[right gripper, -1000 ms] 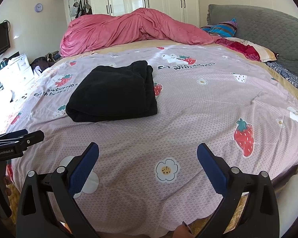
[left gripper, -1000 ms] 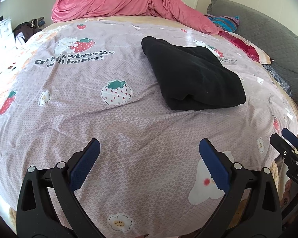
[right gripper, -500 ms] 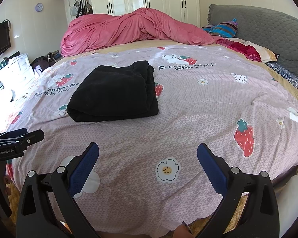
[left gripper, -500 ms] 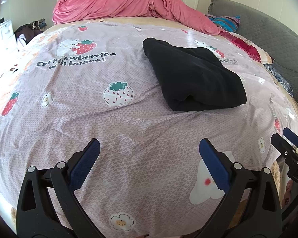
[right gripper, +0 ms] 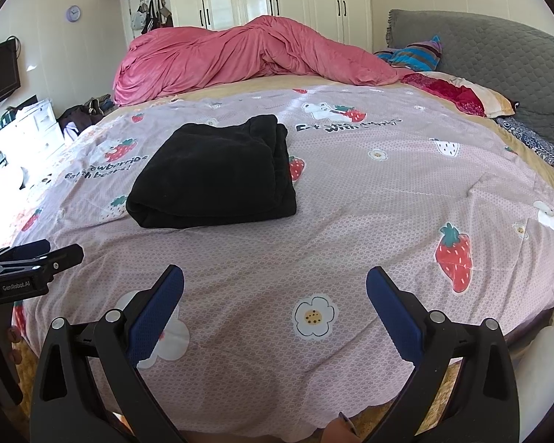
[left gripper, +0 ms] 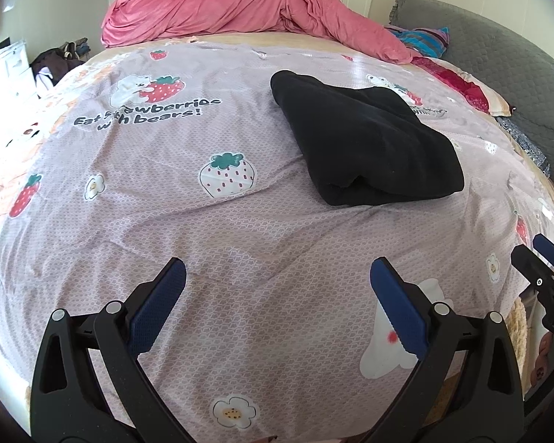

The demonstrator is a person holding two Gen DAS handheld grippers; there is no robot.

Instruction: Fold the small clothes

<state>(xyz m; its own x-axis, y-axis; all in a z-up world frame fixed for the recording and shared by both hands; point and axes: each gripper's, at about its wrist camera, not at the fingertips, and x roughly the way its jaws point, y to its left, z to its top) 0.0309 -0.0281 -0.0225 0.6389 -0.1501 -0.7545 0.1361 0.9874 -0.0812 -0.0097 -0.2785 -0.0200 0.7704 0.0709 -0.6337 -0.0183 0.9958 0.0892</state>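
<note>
Black bundle could slump if we nudge it

Nearest us, our left hand-held gripper [left gripper: 277, 295] and right hand-held gripper [right gripper: 275, 295] hang spread and empty over the strawberry-print bedspread [right gripper: 369, 221]. Farther out, the folded black garment [right gripper: 214, 173] lies mid-bed; we judge a careless brush could undo its loose layers.

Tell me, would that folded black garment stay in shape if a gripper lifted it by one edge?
Probably not. The black garment looks soft and thick, with loose stacked layers at its side, so it would likely droop and unfold. It seems matte, so hardly slippery, and pushing it may bunch the bedspread.
</note>
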